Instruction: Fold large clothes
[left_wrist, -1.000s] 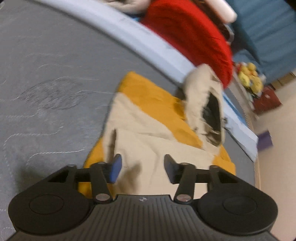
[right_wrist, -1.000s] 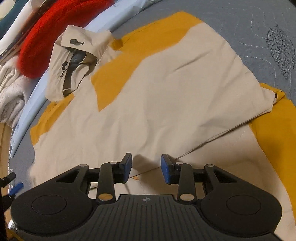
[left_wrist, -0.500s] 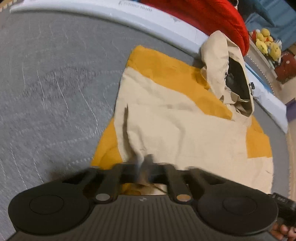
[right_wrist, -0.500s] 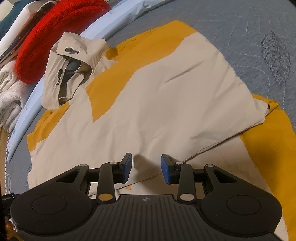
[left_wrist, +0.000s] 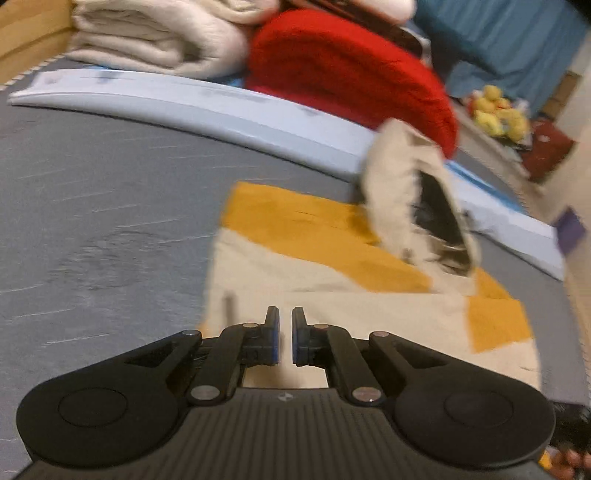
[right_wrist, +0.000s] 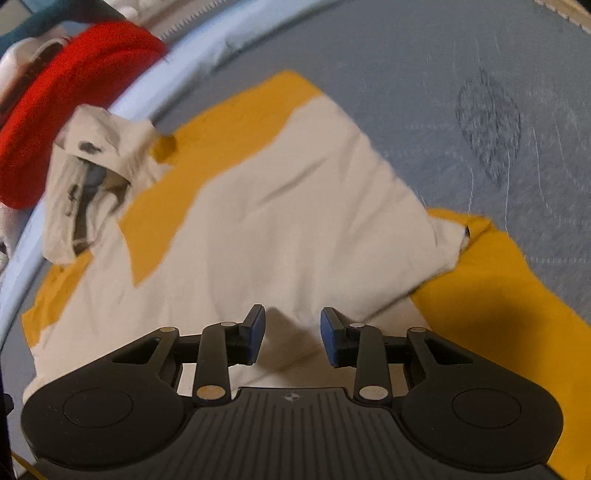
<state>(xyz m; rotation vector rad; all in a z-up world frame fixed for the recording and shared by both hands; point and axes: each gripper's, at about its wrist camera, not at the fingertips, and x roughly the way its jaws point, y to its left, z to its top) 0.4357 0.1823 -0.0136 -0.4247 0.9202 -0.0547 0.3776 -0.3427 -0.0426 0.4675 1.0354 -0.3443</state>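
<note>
A beige and mustard hooded jacket (left_wrist: 332, 306) lies folded on the grey mattress (left_wrist: 92, 203), its hood (left_wrist: 391, 192) standing up at the far side. My left gripper (left_wrist: 285, 325) hovers over the jacket's near beige edge. Its jaws are opening and stand a narrow gap apart, and no cloth is pinched between them. In the right wrist view the same jacket (right_wrist: 295, 221) spreads out with the hood (right_wrist: 92, 155) at the left. My right gripper (right_wrist: 291, 332) is open above a beige fold, with a small ridge of cloth rising between the fingers and no pad touching it.
A red blanket (left_wrist: 351, 62) and a folded white blanket (left_wrist: 155, 37) lie beyond a pale blue strip (left_wrist: 221, 110) along the mattress's far edge. Yellow plush toys (left_wrist: 498, 114) sit at the far right. Grey mattress (right_wrist: 461, 74) stretches beyond the jacket.
The left gripper's jaws came together from wide apart, then parted a little. That gripper rolled and lifted, so more of the blankets shows. The right gripper has barely shifted.
</note>
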